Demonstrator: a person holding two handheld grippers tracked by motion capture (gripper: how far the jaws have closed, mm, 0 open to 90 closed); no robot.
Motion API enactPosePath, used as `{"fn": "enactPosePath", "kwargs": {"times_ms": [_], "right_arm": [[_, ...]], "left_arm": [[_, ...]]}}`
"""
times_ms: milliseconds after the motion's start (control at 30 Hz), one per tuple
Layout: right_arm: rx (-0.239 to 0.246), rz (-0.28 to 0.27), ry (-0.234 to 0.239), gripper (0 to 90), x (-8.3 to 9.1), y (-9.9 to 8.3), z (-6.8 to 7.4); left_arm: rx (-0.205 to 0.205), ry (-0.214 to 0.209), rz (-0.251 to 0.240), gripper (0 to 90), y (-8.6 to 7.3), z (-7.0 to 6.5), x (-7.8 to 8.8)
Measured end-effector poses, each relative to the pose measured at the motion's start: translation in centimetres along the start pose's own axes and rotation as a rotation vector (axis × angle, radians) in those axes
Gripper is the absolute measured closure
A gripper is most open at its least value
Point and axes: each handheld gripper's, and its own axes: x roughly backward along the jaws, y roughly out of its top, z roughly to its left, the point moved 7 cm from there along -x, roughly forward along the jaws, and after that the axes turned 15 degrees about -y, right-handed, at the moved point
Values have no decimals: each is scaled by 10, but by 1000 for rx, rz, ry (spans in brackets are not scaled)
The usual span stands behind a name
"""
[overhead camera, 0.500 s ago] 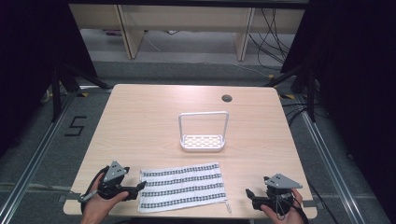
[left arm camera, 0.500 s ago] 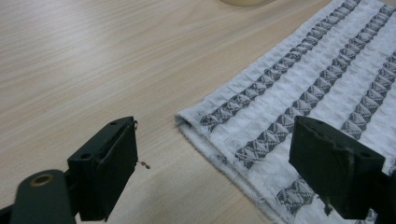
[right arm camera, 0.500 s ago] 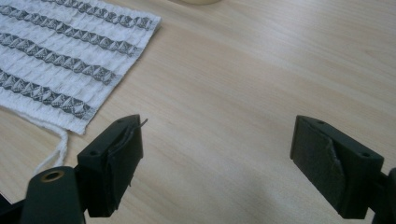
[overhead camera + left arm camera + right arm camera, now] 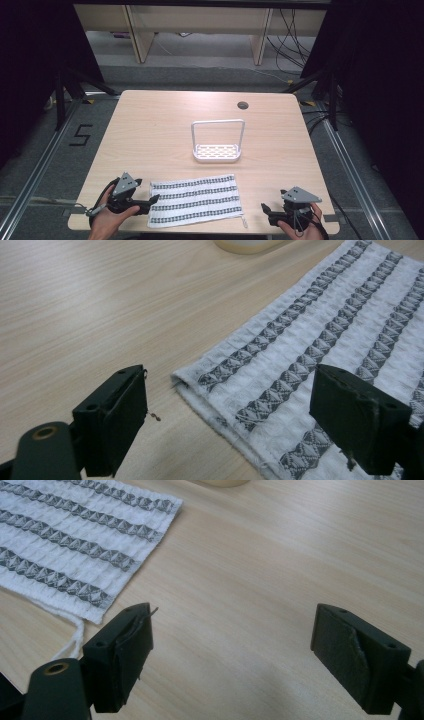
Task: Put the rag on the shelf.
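Left tongs wide open, empty, tips right at the short left edge of the white cloth w/ grey patterned stripes. Right tongs also wide open, empty, standing clear of the cloth's right edge. Cloth lies flat on the light wood worktop, long axis running left-right btwn both, so left is nearer.

A white cloth with four dark patterned stripes running along its length lies spread flat at the counter's 6 o'clock edge, a loose thread trailing from its corner at 4 o'clock.
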Motion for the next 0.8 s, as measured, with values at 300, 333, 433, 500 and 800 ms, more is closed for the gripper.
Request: {"fn": "enactPosePath", "kwargs": {"times_ms": [300,333,433,500,800], "right_arm": [[14,-27,16,179,2,4,9],[14,-27,16,179,2,4,9],[14,-27,24,180,2,5,12],[18,-33,44,185,2,6,16],[48,-44,55,197,3,10,27]], "left_arm": [[-21,-57,-13,148,20,-17,-25],[-21,-57,-13,147,20,-17,-25],[-43,-70,-2,147,27,-21,-28],[-56,-84,-2,147,33,-24,-33],[-83,-123,9,151,49,-31,-52]]}}
